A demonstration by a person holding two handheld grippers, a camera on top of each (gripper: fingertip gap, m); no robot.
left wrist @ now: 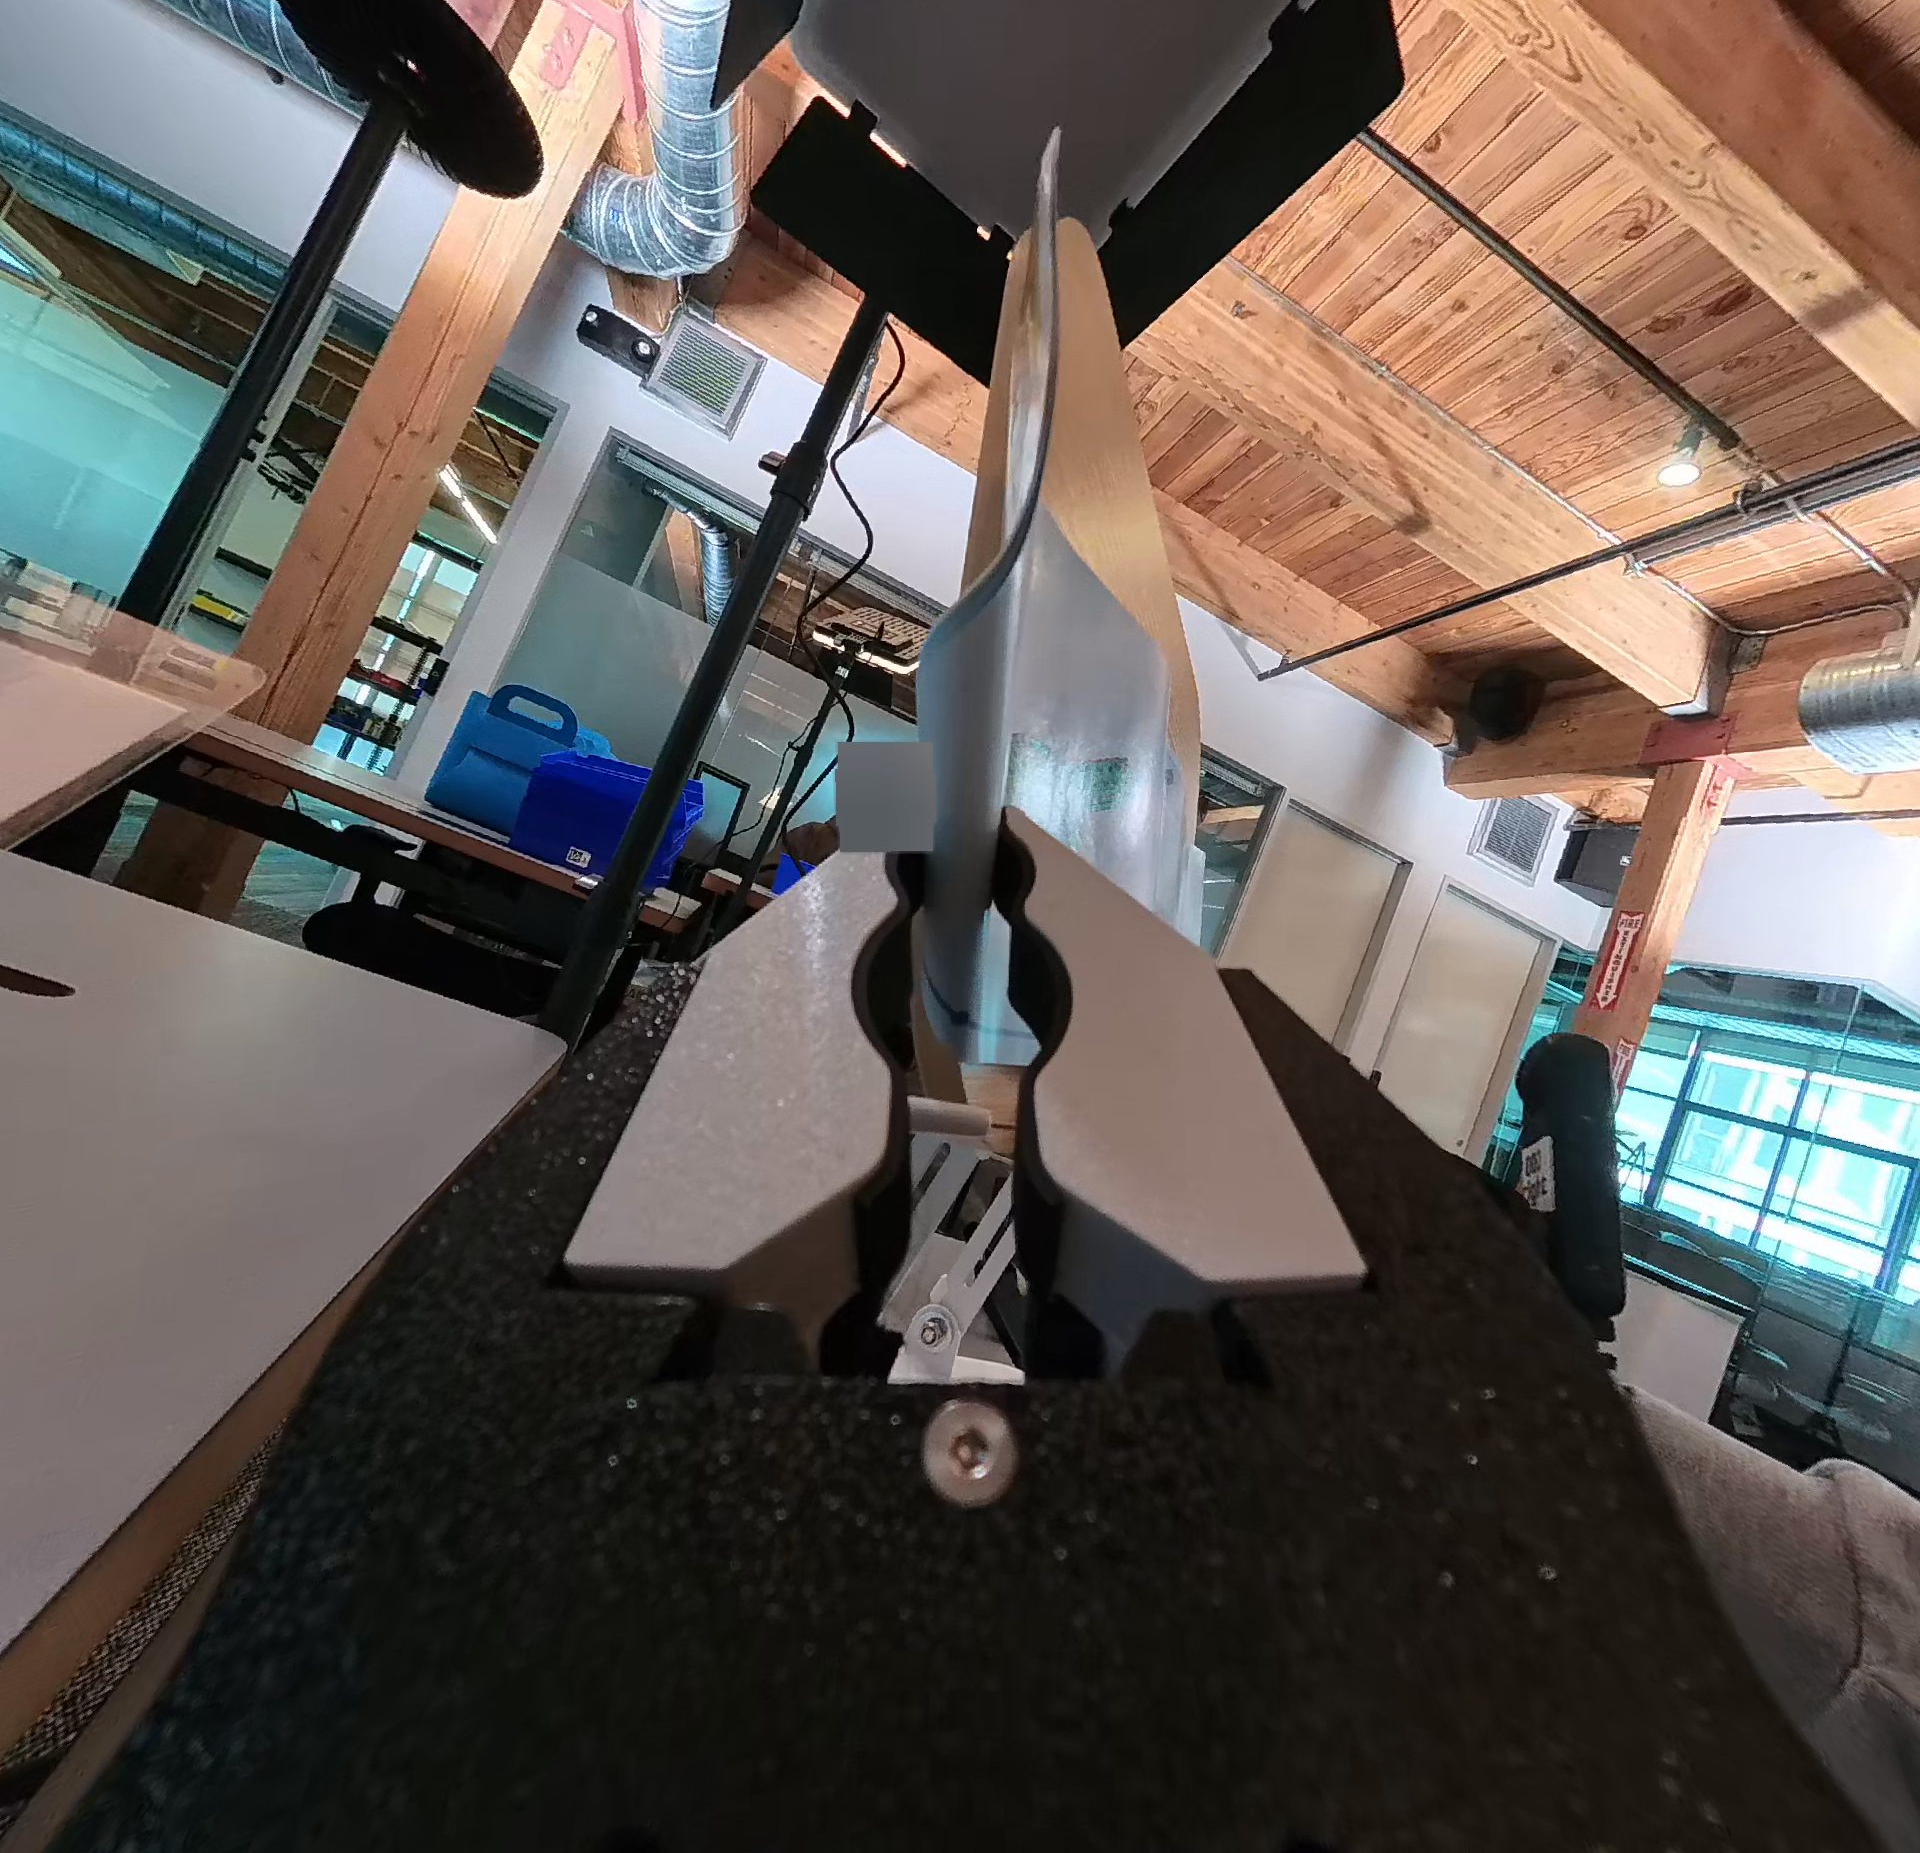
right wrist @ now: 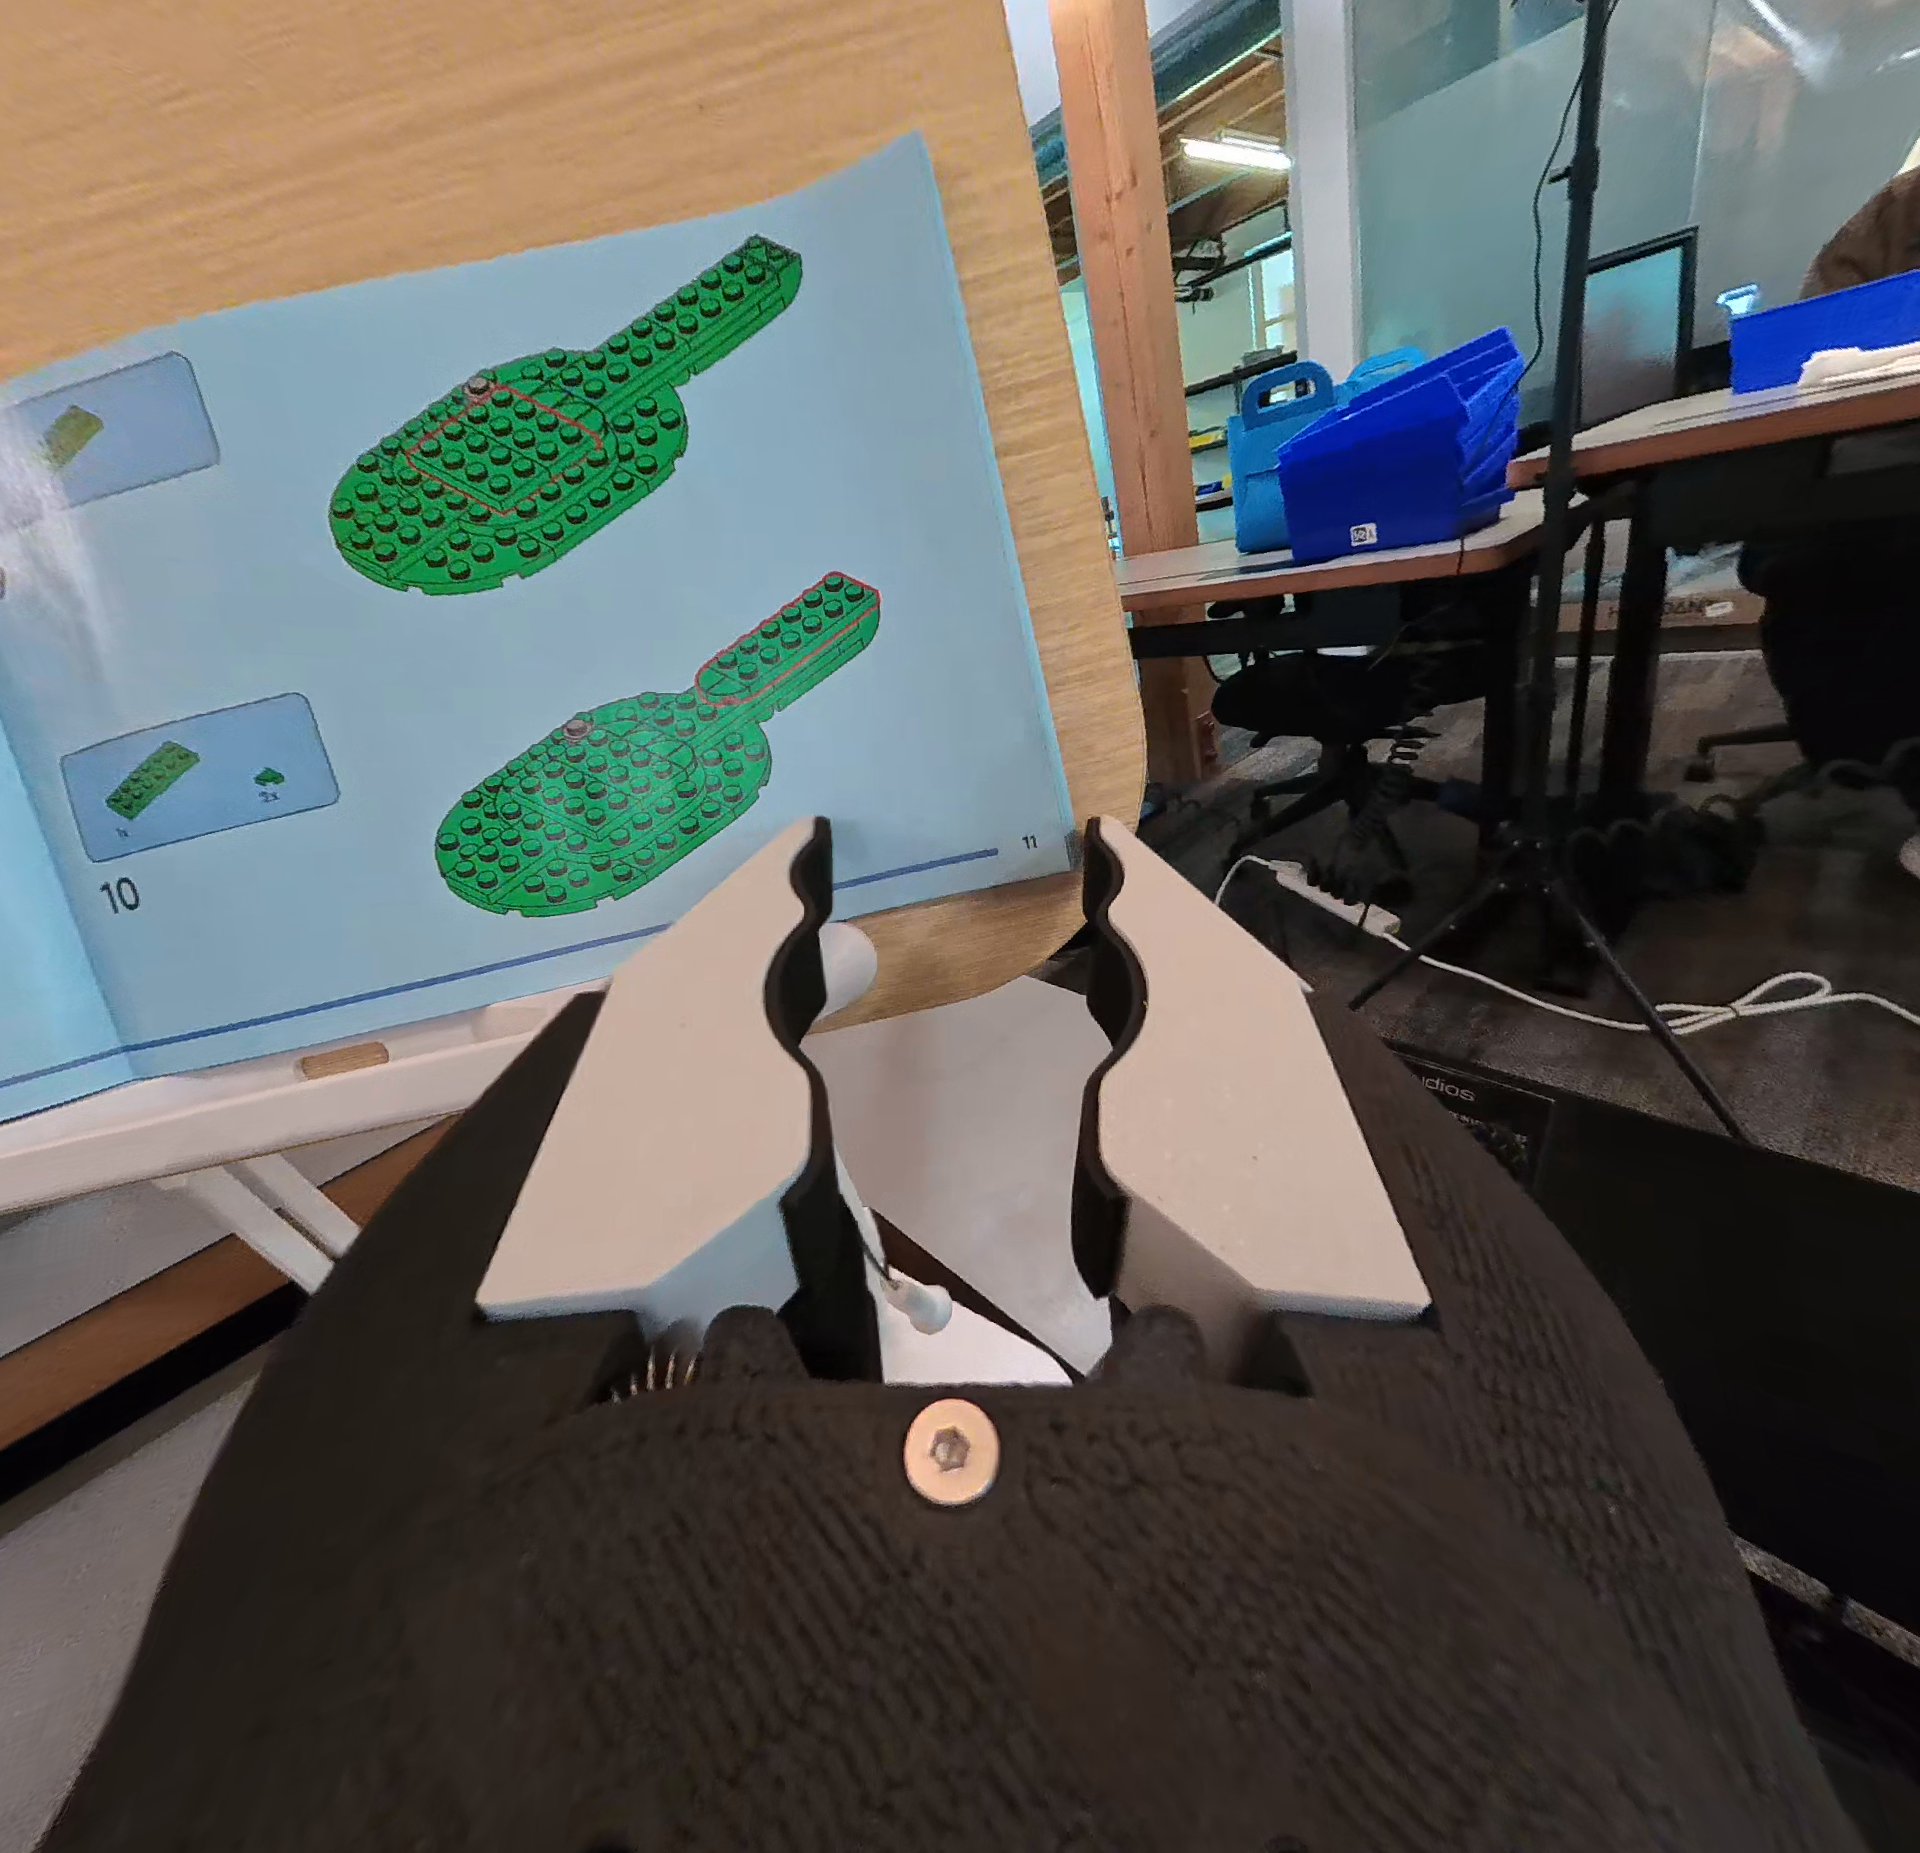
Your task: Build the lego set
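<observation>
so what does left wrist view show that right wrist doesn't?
Left only: the left hand-held gripper shut on a light blue page seen edge-on, plus ceiling beams and silver ductwork.
Right only: the right hand-held gripper open, nothing between its pads, facing the open booklet page with green brick diagrams.
Both: the wooden stand board and blue bins.

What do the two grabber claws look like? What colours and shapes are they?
Both look alike. The left gripper and right gripper each have a rough, speckled black body with one shiny silver screw in the middle. Two pale grey fingers stick forward like wedges. Their inner edges carry wavy black pads. No cables or sleeves show on either.
</observation>
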